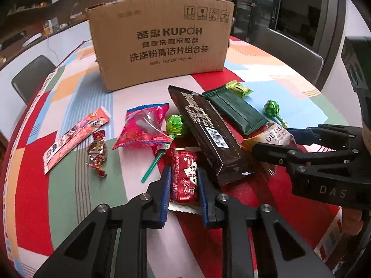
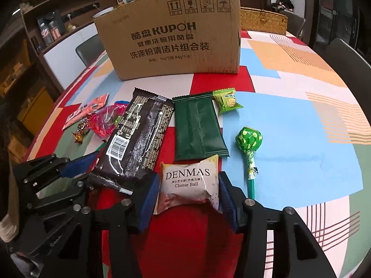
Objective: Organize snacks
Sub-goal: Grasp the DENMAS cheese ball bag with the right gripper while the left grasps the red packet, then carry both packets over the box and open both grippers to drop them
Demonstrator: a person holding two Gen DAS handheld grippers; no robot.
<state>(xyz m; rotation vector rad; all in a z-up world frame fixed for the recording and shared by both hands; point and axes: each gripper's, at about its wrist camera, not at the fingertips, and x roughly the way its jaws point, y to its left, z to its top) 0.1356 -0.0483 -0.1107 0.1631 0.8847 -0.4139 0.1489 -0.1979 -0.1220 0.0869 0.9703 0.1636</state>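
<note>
One cardboard box stood at the far side of the patterned tablecloth. Near it lay two green lollipops, one brown bar packet, one dark green packet and one small green sweet. The left gripper was clenched on one red packet. The right gripper pressed both sides of one white Cheese Ball packet.

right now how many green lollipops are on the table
2. One lollipop lies alone on the blue patch right of the dark green packet; the other lollipop sits between the pink bag and the long dark bar.
</note>
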